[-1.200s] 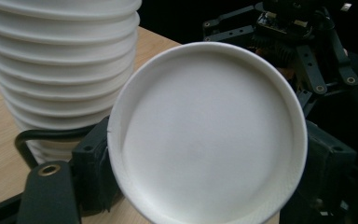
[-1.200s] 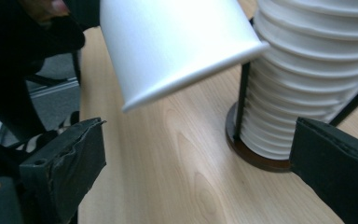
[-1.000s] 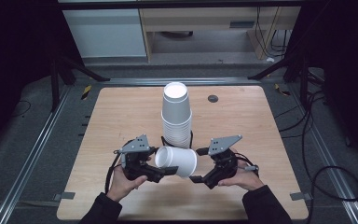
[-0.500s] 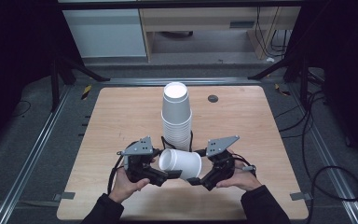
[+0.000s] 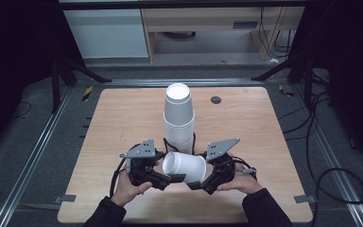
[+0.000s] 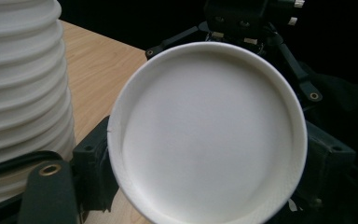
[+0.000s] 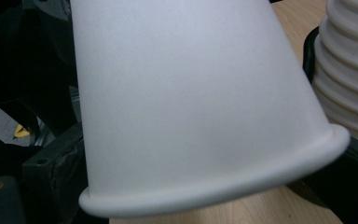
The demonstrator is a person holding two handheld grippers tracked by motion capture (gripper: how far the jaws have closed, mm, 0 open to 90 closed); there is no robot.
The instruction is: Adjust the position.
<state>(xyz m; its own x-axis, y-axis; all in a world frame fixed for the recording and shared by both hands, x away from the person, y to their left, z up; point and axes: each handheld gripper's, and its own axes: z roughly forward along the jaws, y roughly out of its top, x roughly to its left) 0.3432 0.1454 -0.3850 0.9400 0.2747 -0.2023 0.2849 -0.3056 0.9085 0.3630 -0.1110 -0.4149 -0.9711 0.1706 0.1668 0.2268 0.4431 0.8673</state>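
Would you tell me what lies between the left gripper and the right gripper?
In the high view, a single white paper cup lies on its side between the left gripper and the right gripper, just in front of the tall cup stack.

Dim surroundings, evenly lit table, soft close-up blur

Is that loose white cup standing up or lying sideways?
Sideways: the loose cup lies level between the two grippers, its flat bottom facing left, unlike the upright stack.
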